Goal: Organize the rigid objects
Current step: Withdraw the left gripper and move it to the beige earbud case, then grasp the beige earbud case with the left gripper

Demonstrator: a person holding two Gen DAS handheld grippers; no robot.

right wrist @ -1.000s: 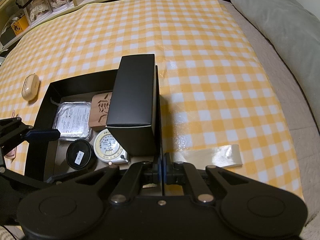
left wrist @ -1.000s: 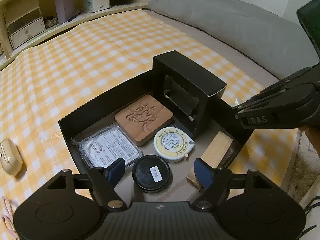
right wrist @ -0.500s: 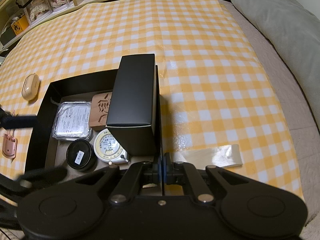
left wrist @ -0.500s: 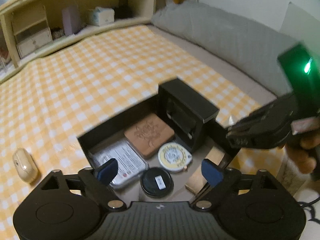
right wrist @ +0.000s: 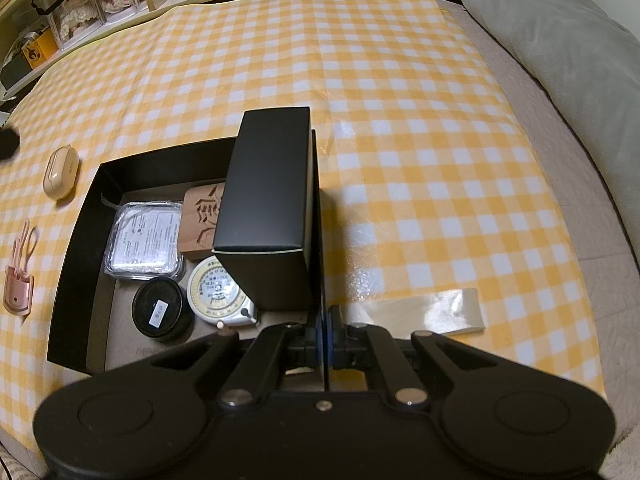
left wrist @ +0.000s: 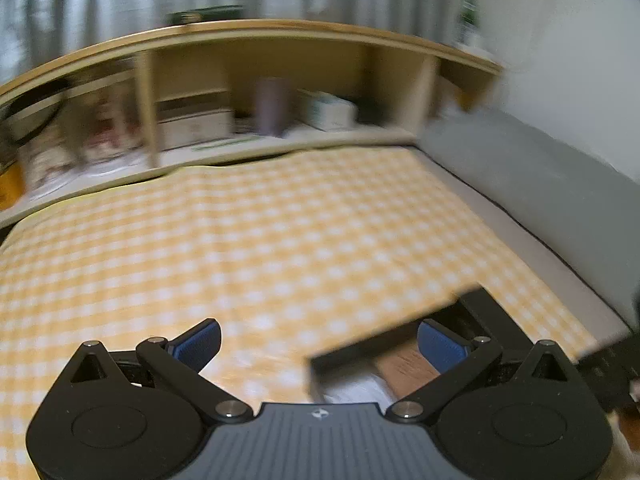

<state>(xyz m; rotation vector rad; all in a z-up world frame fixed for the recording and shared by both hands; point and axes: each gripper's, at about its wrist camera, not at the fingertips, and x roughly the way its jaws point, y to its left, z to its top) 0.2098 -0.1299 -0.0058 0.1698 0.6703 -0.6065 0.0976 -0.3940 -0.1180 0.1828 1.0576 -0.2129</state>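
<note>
A black tray (right wrist: 80,272) lies on the yellow checked cloth. It holds a clear plastic case (right wrist: 144,240), a carved wooden block (right wrist: 200,220), a round tape measure (right wrist: 218,294), a black round tin (right wrist: 160,312) and a tall black box (right wrist: 268,208) standing on end. My right gripper (right wrist: 323,340) is shut on the tray's thin right wall. My left gripper (left wrist: 320,340) hangs above the cloth to the left of the tray (left wrist: 384,340). Its jaws are opening and nothing is between them. The left wrist view is blurred.
Left of the tray on the cloth lie a beige earbud case (right wrist: 61,172) and a pink holder (right wrist: 20,280). A glossy strip of tape (right wrist: 432,312) lies to the tray's right. A grey pillow (right wrist: 560,52) lines the right side and wooden shelves (left wrist: 260,120) stand at the back.
My left gripper has risen and pulled back from over the tray, tilting up toward the shelves, and its jaws have spread wider. The right gripper has not moved.
</note>
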